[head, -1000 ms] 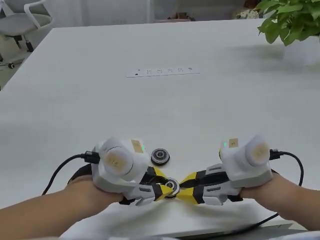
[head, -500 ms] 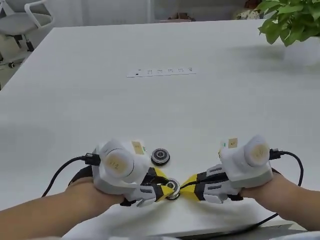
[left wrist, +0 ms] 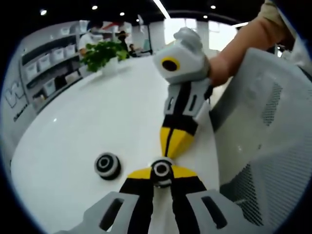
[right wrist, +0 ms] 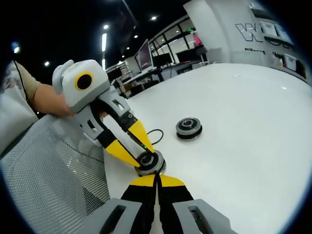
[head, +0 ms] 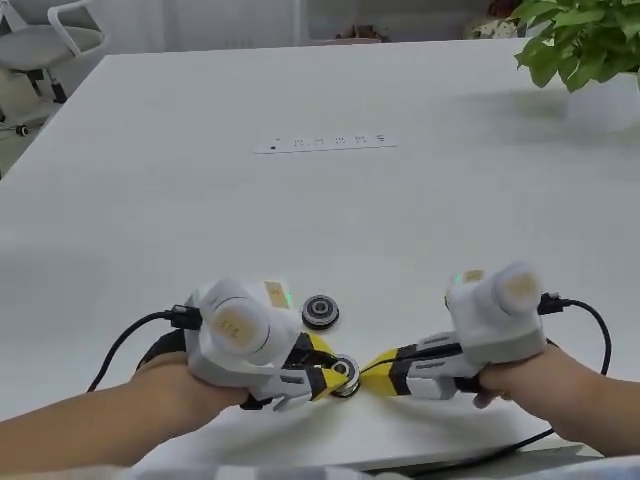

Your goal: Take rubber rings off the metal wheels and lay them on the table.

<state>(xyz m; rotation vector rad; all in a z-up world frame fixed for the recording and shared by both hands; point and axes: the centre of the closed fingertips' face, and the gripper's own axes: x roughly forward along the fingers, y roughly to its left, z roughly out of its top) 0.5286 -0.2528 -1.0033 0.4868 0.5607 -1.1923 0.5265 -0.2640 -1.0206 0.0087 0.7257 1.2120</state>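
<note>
Left gripper (head: pixel 326 379) clamped on small silver metal wheel (head: pixel 343 373). Right gripper (head: pixel 367 377) jaws together at wheel's black rubber ring (right wrist: pixel 147 170). Ring-stripping step, judged; next needs steady pull off wheel.

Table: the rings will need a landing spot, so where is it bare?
Bare: the wide stretch between socket strip and loose wheel, and right of it toward the plant. Crowded: the near edge, where left gripper and right gripper meet on the held wheel.

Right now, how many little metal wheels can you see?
2. One wheel is clamped in the left gripper, with the right gripper touching it, near the front of the table. The other wheel lies loose just beyond. None seems hidden.
</note>
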